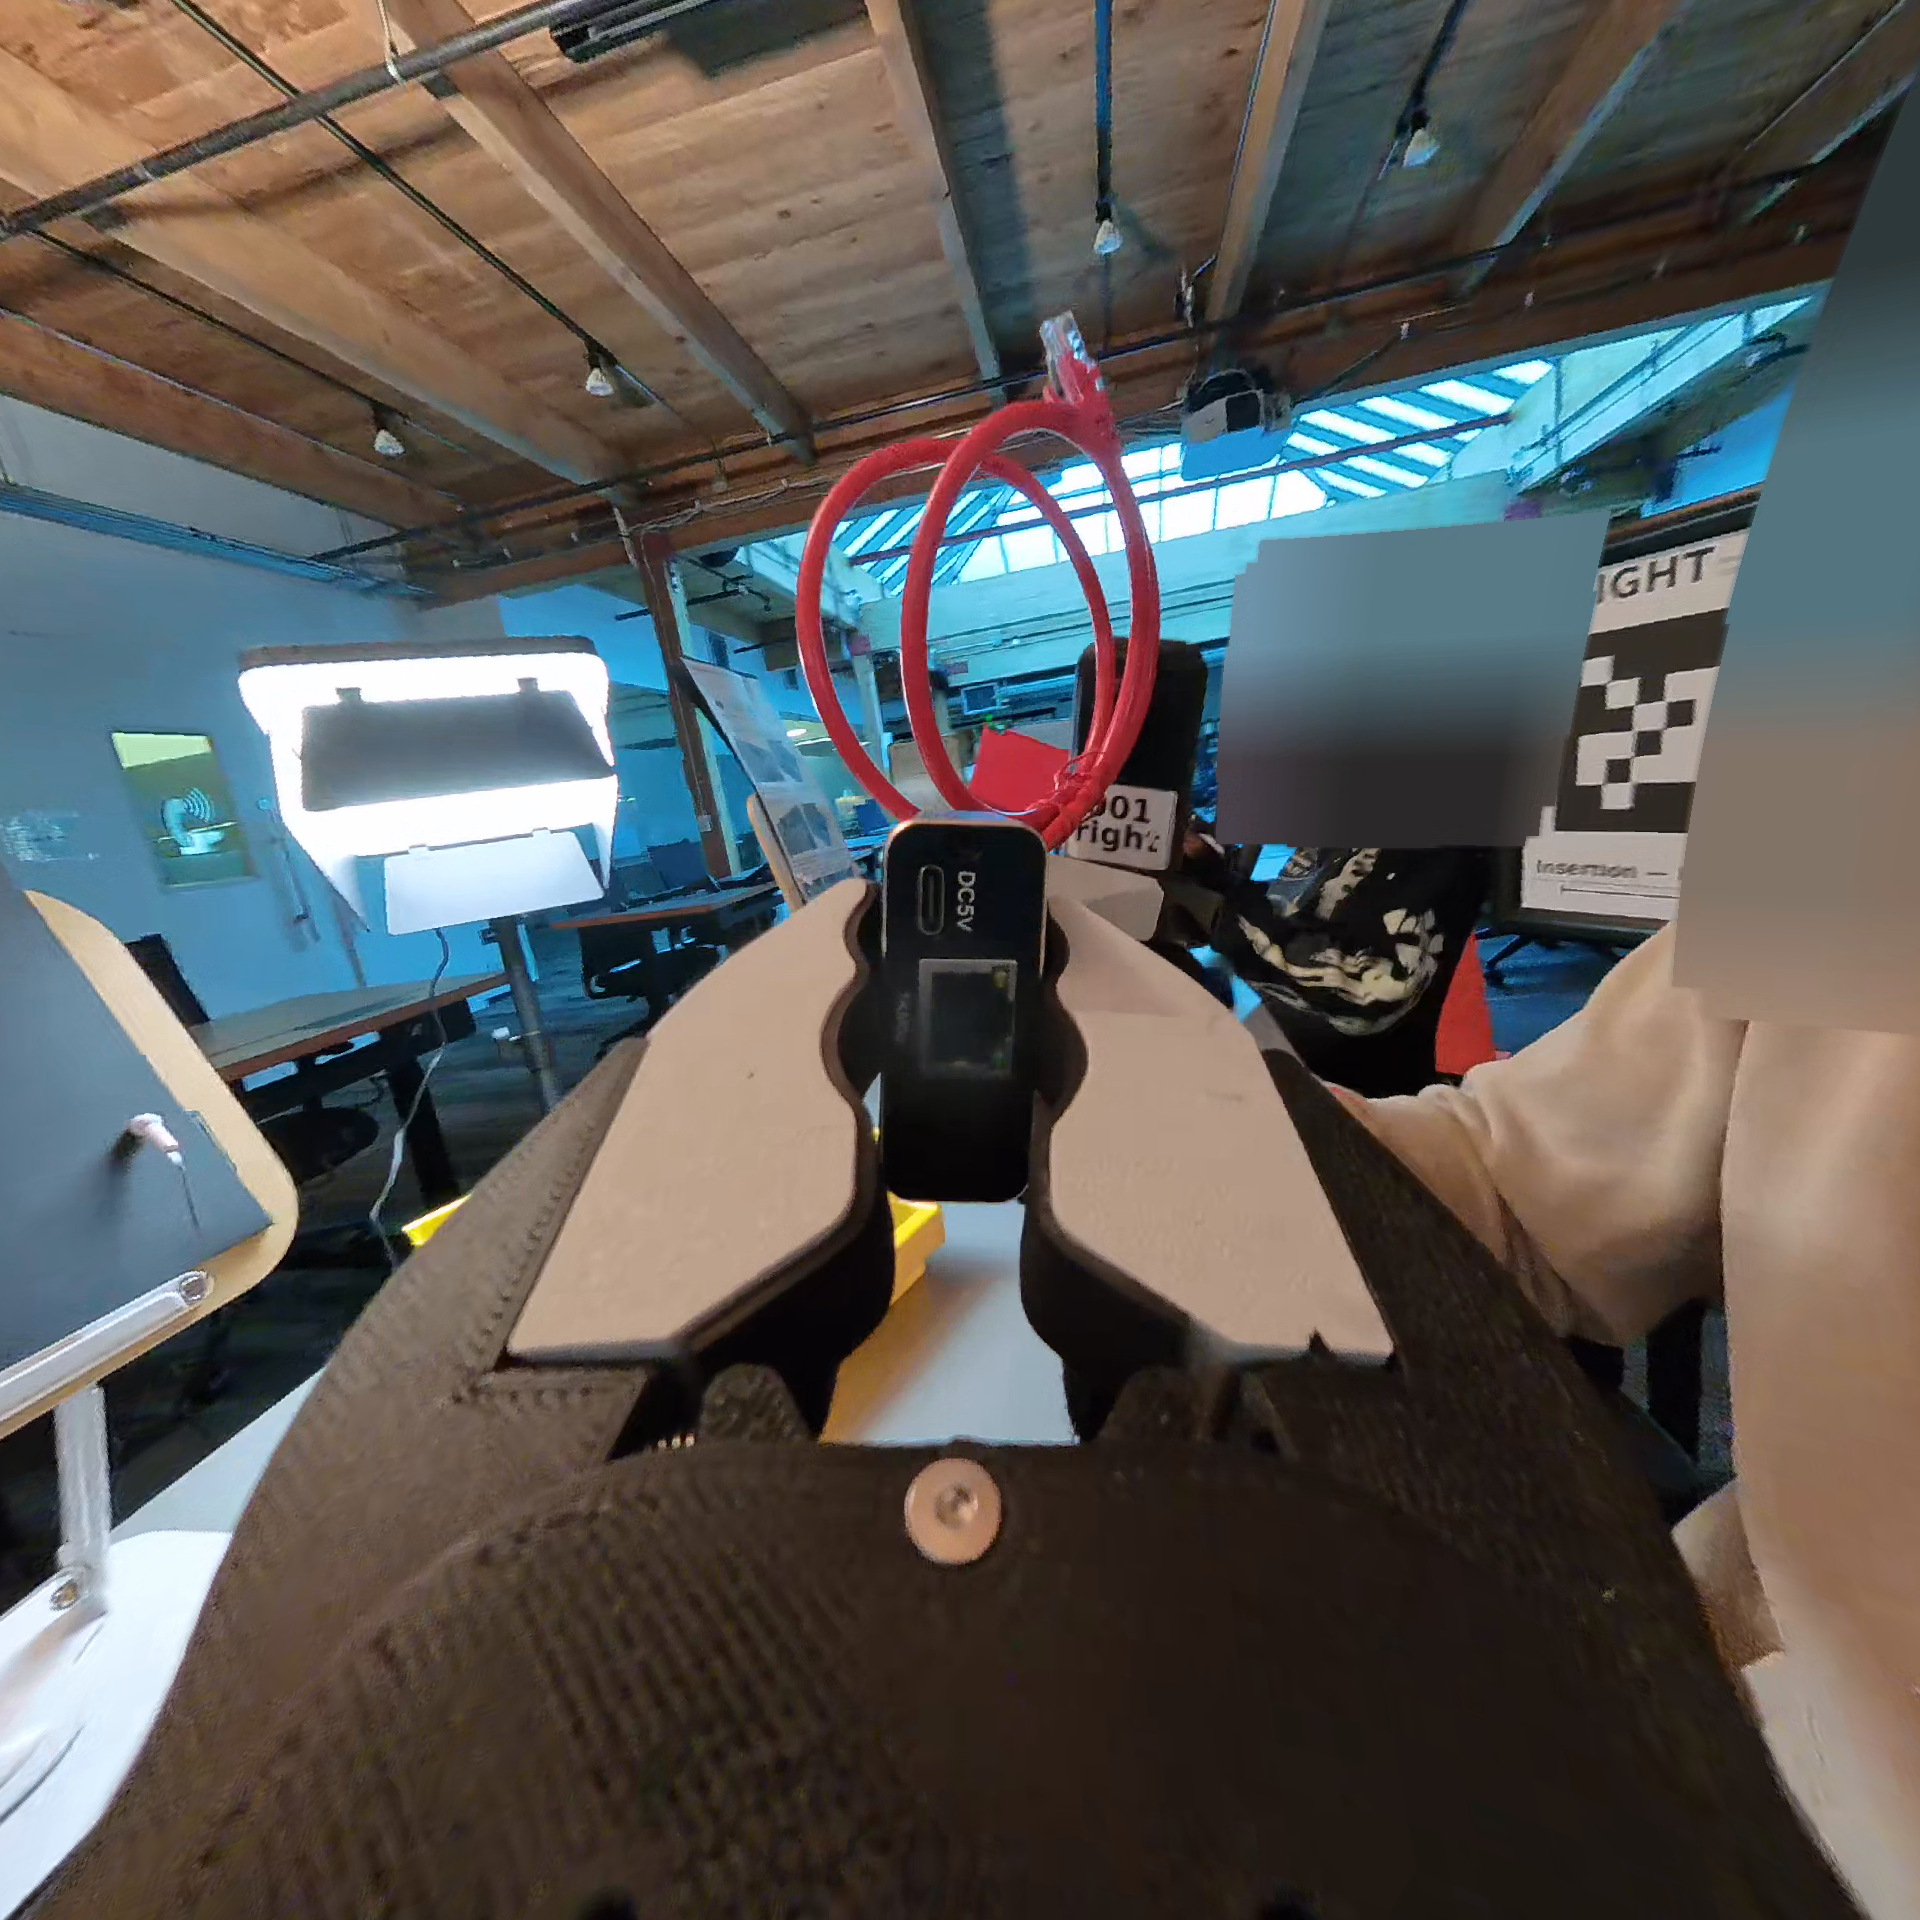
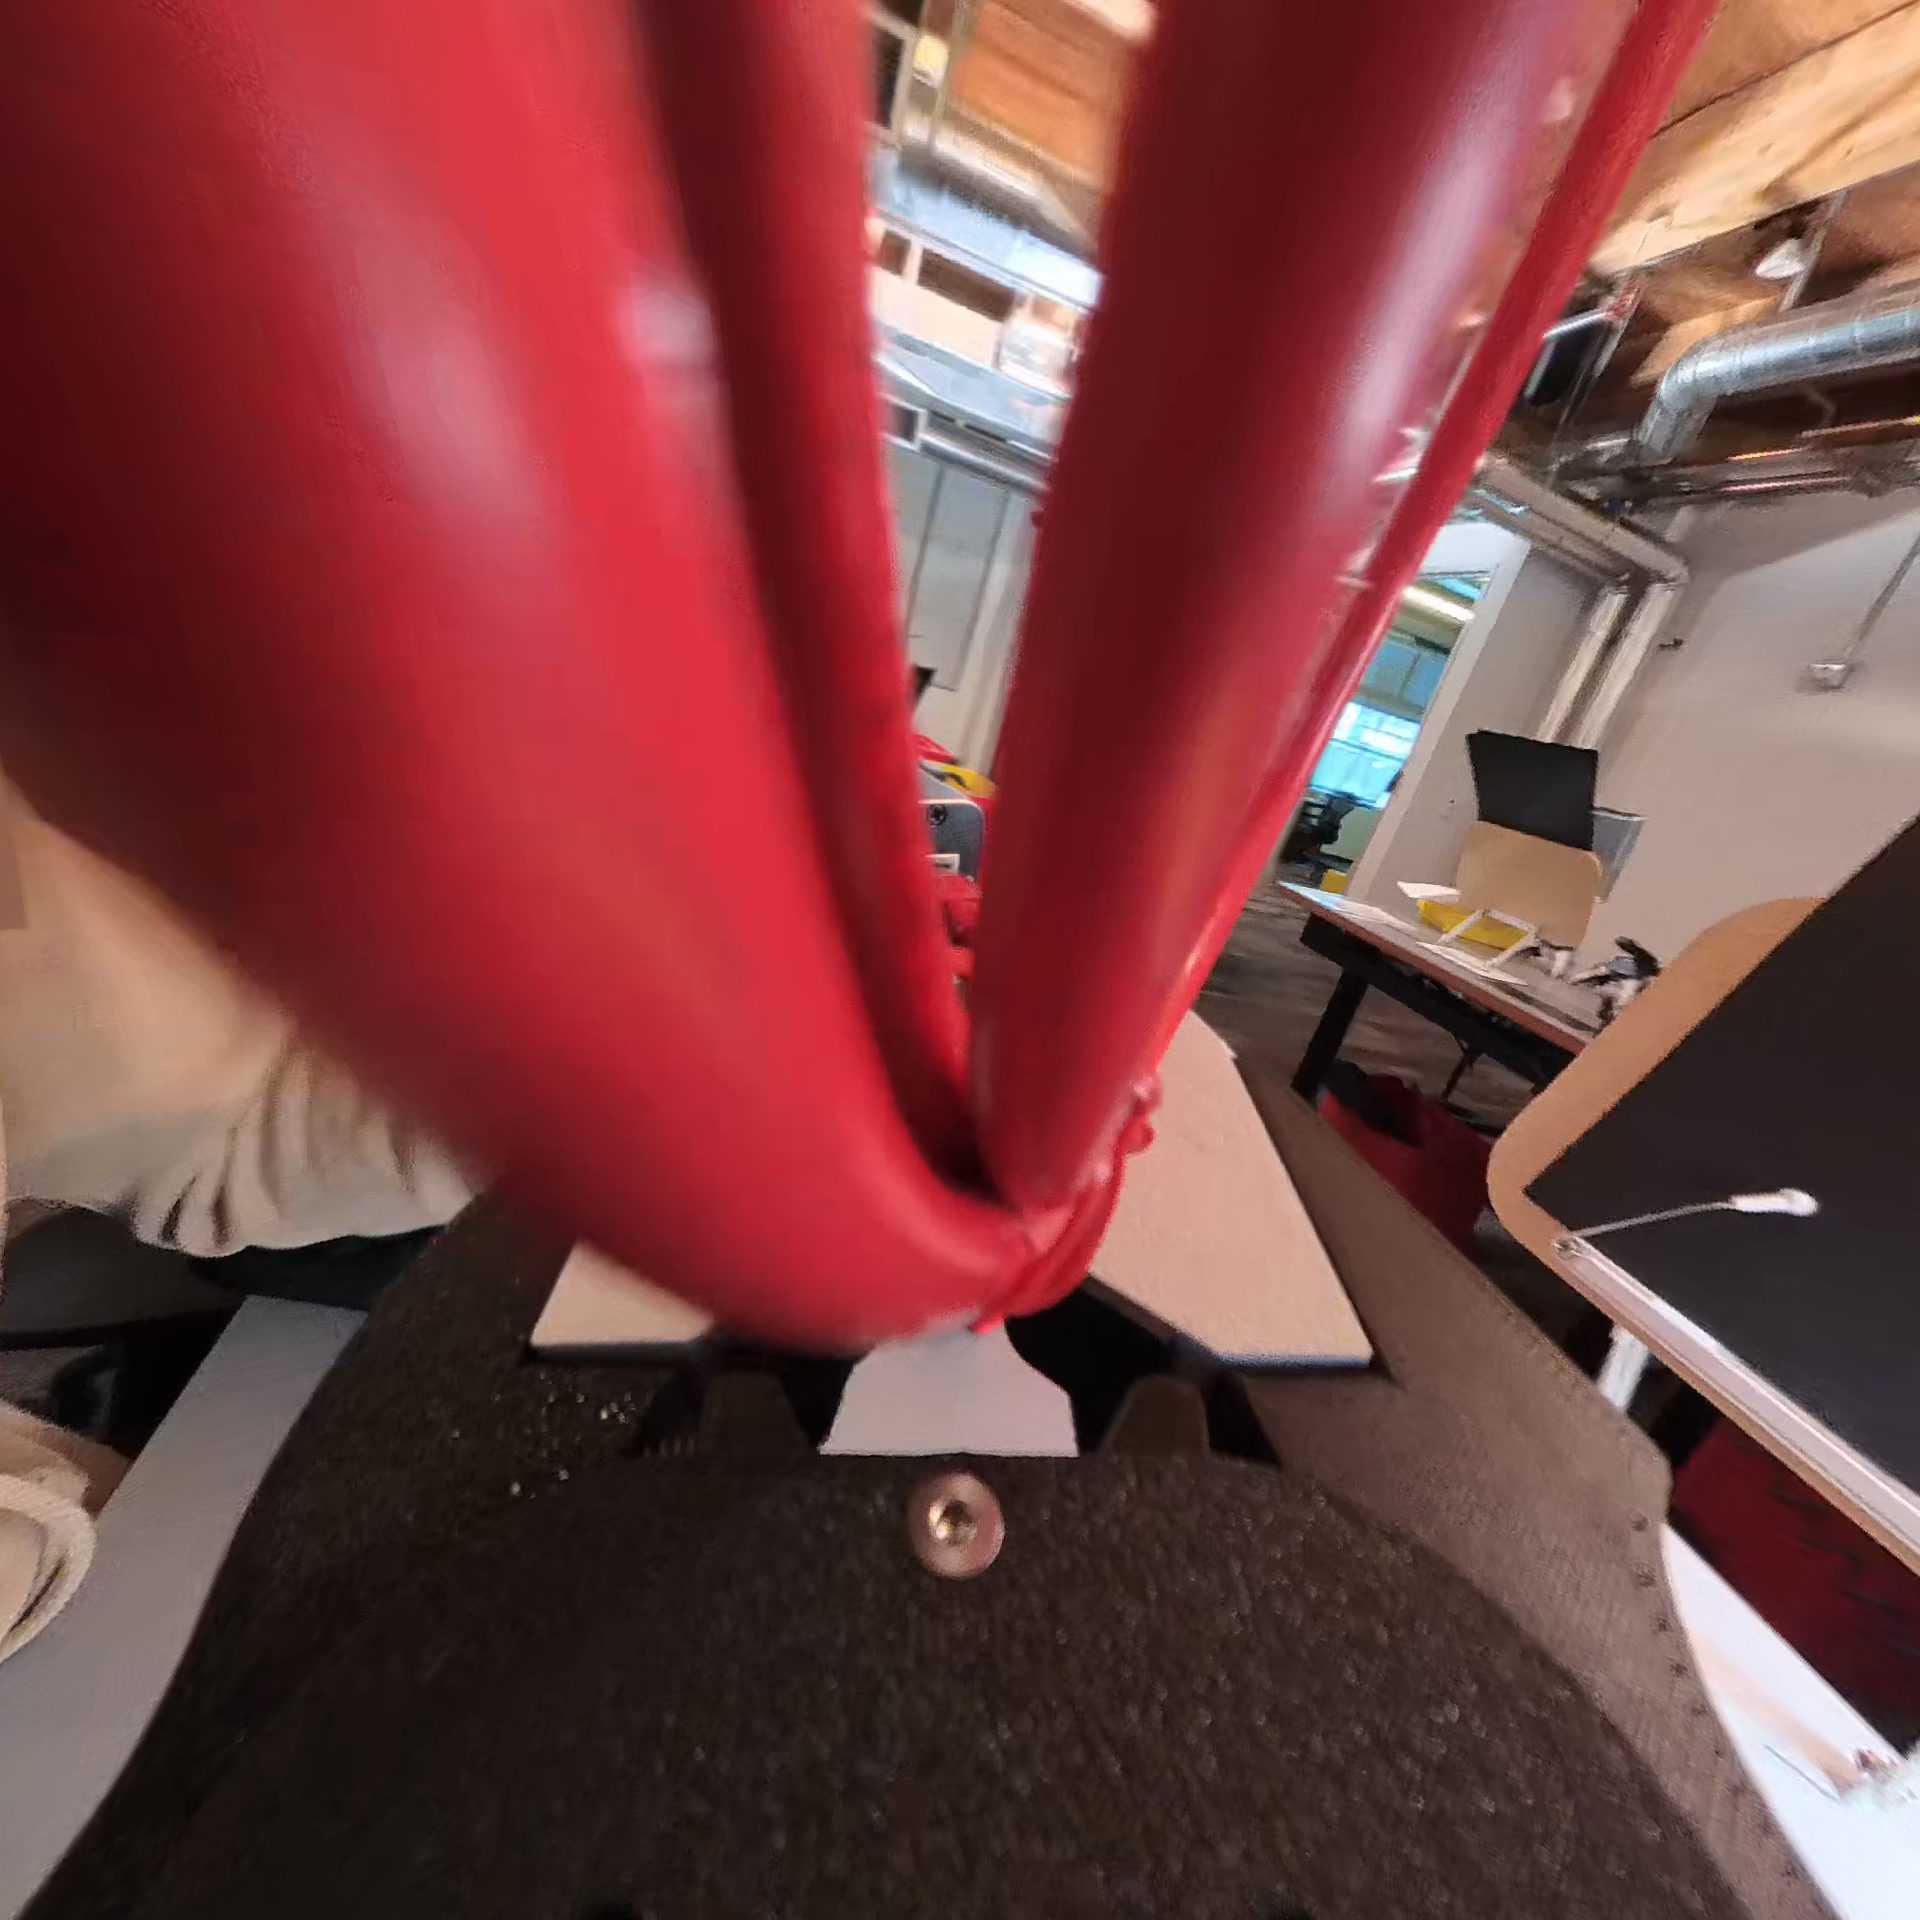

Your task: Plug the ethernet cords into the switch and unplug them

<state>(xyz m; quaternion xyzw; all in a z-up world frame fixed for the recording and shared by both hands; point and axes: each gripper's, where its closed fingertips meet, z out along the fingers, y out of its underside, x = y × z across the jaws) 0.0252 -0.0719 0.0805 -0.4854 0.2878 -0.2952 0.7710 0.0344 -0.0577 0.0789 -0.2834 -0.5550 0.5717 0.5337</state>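
Observation:
My left gripper (image 1: 961,935) is shut on a small black switch (image 1: 961,1039) and holds it upright in the air, one port facing the camera. A red ethernet cord (image 1: 977,623) stands in coiled loops above the switch, with its free clear plug (image 1: 1068,348) at the top. Its other end meets the far side of the switch. The right gripper (image 1: 1127,831) sits just behind the switch. In the right wrist view the cord (image 2: 520,727) fills most of the frame, its red plug (image 2: 956,914) between the close-set fingers (image 2: 1216,1195) of my right gripper (image 2: 961,966); the tips are hidden.
A person's cream sleeve (image 1: 1558,1143) is at the right. Black boards with wooden rims stand close by (image 1: 104,1143) (image 2: 1766,1143). A yellow bin (image 1: 920,1247) sits on the white table (image 1: 966,1371) below. A bright studio light (image 1: 447,758) and desks (image 2: 1455,966) stand farther off. Both grippers' tips are close together, under 4 cm apart.

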